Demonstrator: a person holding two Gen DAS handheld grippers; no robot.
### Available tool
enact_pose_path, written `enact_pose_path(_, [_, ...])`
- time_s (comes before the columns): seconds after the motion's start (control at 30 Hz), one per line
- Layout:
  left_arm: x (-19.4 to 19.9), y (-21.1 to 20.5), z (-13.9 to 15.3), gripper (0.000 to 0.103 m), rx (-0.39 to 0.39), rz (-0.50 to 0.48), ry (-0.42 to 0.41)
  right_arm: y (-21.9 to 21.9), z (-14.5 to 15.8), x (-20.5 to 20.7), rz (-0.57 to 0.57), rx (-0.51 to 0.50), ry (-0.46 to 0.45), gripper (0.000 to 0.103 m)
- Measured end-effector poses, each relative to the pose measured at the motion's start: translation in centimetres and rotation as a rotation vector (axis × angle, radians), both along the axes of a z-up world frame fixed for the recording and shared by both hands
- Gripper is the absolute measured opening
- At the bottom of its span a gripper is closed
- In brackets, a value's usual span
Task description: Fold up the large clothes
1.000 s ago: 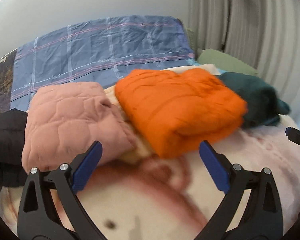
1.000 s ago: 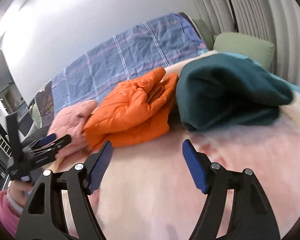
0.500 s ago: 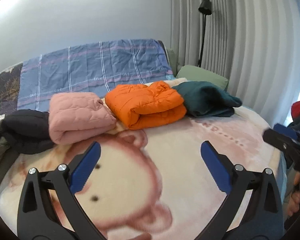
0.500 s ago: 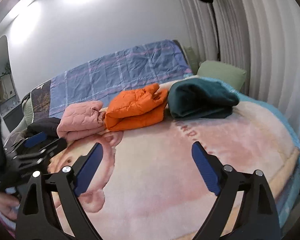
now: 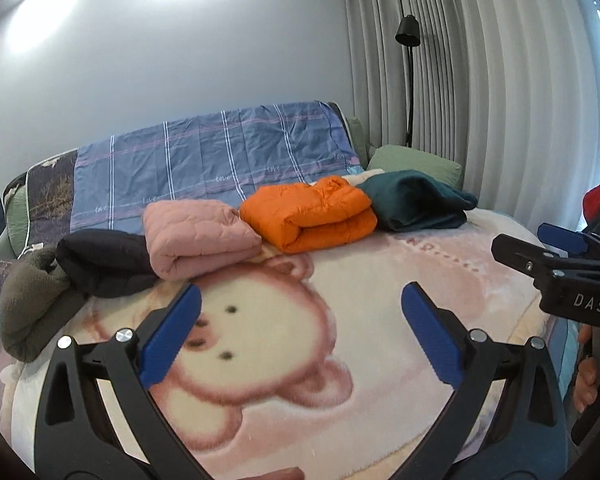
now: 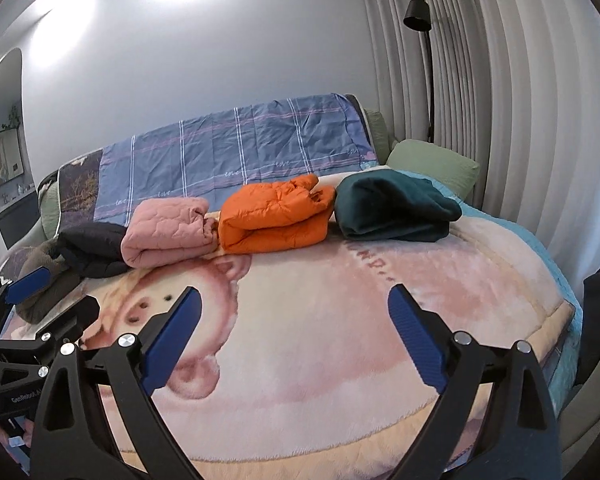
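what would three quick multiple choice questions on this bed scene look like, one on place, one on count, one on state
1. What lies directly left of the orange jacket?
A. pink jacket
B. dark green garment
C. green pillow

2. How many folded garments line the bed?
A. two
B. three
C. five

3. How are the left gripper and right gripper?
A. both clamped on cloth
B. both open, holding nothing
C. one open, one shut

Answers: 1 A, pink touches the orange's left edge. 2 C, olive, black, pink, orange, dark green. 3 B, blue fingers spread over bare blanket.
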State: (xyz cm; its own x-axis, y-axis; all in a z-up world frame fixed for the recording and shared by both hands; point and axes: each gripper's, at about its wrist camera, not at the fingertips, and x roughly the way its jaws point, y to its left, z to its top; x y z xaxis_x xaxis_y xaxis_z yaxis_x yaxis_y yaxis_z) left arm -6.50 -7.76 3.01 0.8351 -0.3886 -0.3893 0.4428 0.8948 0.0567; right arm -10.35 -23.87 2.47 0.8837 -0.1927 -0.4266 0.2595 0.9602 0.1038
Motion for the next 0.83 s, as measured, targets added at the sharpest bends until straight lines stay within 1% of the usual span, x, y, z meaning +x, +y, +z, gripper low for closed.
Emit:
enact_pose_path(0.13, [-0.4, 0.5, -0.3, 0.101, -0.012, 0.014, 0.015, 0.0, -0.4, -0.2, -0.001, -0.001, 0.008, 0.094])
enact_pose_path(0.33, [-0.9, 0.6, -0.4, 0.101, -0.007, 0.023, 0.020, -0.2, -0.6, -0.4, -0.008, 0.005, 0.015, 0.094])
enact_pose_path(0.6, [-1.0, 0.2, -0.6, 0.101, 0.020, 0.039, 0.042, -0.5, -0.9, -0.6, -0.023, 0.011, 0.026, 0.094])
enact_pose_path(0.83, [-1.1, -0.3, -1.0, 0.101, 0.048, 0.042, 0.041, -0.5, -1.0, -0.5, -0.027, 0.005, 0.033, 0.094])
